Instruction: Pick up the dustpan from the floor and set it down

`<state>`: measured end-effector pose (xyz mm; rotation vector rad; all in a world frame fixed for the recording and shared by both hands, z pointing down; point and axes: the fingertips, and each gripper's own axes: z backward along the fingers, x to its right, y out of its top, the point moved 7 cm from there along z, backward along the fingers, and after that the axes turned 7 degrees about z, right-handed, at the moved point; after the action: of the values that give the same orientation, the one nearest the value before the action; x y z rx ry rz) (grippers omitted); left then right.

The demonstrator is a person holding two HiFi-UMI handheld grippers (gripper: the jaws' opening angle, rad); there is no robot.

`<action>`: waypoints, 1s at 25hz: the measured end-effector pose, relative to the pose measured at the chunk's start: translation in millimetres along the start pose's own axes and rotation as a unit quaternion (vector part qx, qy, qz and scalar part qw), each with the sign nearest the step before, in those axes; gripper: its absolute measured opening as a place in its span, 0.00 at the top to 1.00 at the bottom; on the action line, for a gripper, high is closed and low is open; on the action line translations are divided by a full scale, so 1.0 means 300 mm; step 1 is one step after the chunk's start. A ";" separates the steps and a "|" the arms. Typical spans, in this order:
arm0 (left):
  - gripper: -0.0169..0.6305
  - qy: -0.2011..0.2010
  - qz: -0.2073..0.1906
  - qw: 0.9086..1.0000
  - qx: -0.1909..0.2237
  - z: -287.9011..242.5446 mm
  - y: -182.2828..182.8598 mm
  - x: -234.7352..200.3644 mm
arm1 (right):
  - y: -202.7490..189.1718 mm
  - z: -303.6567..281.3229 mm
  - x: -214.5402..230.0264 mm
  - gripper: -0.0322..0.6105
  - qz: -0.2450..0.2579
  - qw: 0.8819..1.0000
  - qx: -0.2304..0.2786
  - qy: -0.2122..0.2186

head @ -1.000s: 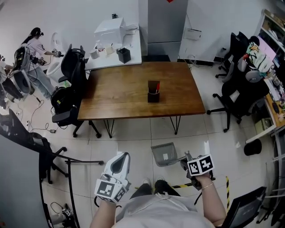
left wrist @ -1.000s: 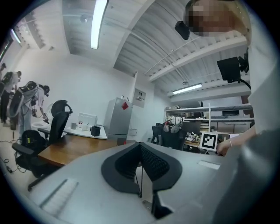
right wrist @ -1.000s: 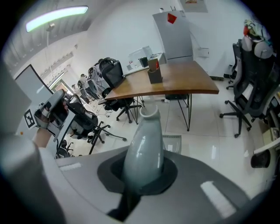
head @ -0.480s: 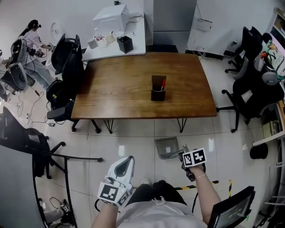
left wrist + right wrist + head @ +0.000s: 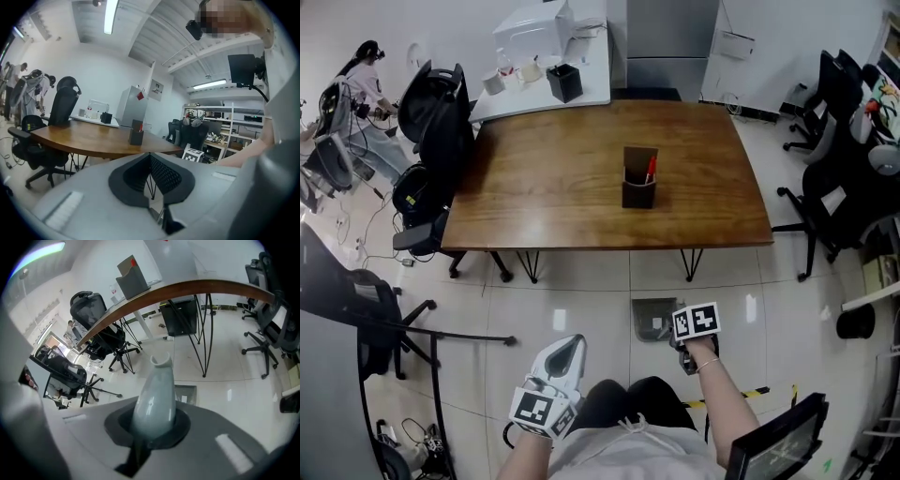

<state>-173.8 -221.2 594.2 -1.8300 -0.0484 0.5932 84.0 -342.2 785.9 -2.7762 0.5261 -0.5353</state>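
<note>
Fingers (image 5: pixel 220 432) of the right gripper (image 5: pixel 151 430) are clamping the pale handle of the dustpan (image 5: pixel 156 390) in the right gripper view, its grey pan hanging low over the white floor tiles (image 5: pixel 234 380) just short of the wooden table (image 5: pixel 197 284), though whether it is touching them is hard to tell. In the left gripper view the left gripper (image 5: pixel 151 157) is holding its jaws pressed together on nothing, facing the table, where a brown holder (image 5: pixel 136 136) is standing. From the head view that holder is carrying a red pen (image 5: pixel 650 170), and a black box (image 5: pixel 565 82) is sitting on the white desk (image 5: pixel 534 101) behind.
</note>
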 end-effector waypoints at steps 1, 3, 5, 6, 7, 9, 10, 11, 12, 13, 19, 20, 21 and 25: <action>0.95 -0.004 -0.001 1.000 0.001 -0.005 0.007 0.007 | -0.010 0.001 -0.003 0.95 0.005 1.000 -0.004 -0.012; 0.95 -0.012 -0.005 1.000 0.003 -0.011 0.025 0.021 | -0.038 0.001 -0.010 0.93 0.028 0.999 -0.015 -0.043; 0.95 -0.019 -0.006 1.000 0.002 -0.011 0.037 0.034 | -0.080 -0.009 -0.017 0.81 0.053 0.996 -0.032 -0.060; 0.95 -0.021 -0.006 1.000 0.001 -0.008 0.042 0.040 | -0.098 -0.014 -0.020 0.66 0.055 0.996 -0.035 -0.058; 0.95 -0.021 -0.005 1.000 -0.001 -0.005 0.052 0.048 | -0.109 -0.016 -0.023 0.49 0.050 0.997 -0.029 -0.055; 0.95 -0.021 -0.003 1.000 -0.007 0.002 0.073 0.062 | -0.112 -0.001 -0.026 0.20 0.038 0.998 -0.001 -0.059; 0.95 -0.021 -0.001 1.000 -0.010 0.006 0.082 0.068 | -0.109 0.014 -0.028 0.08 0.037 0.997 0.011 -0.066; 0.95 -0.021 0.001 1.000 -0.012 0.012 0.091 0.072 | -0.109 0.034 -0.032 0.04 0.038 0.996 0.015 -0.076; 0.95 -0.020 0.003 1.000 -0.015 0.017 0.101 0.076 | -0.110 0.057 -0.040 0.04 0.043 0.995 0.015 -0.084; 0.95 -0.018 0.005 1.000 -0.016 0.022 0.114 0.078 | -0.111 0.083 -0.052 0.04 0.048 0.995 0.011 -0.090; 0.95 0.003 0.012 1.000 -0.022 0.035 0.192 0.099 | -0.086 0.328 -0.202 0.04 0.094 0.989 0.018 -0.113; 0.95 0.004 0.006 1.000 -0.026 0.038 0.206 0.110 | -0.068 0.377 -0.243 0.04 0.109 0.987 0.032 -0.117; 0.95 0.006 0.002 1.000 -0.029 0.041 0.218 0.122 | -0.050 0.428 -0.287 0.08 0.122 0.984 0.048 -0.119; 0.95 0.000 0.013 1.000 -0.027 0.060 0.241 0.181 | -0.024 0.630 -0.406 0.67 0.143 0.972 0.113 -0.149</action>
<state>-152.6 -212.9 504.7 -1.8846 -0.0406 0.6164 56.6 -252.2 581.5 -2.4450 0.7274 -0.1010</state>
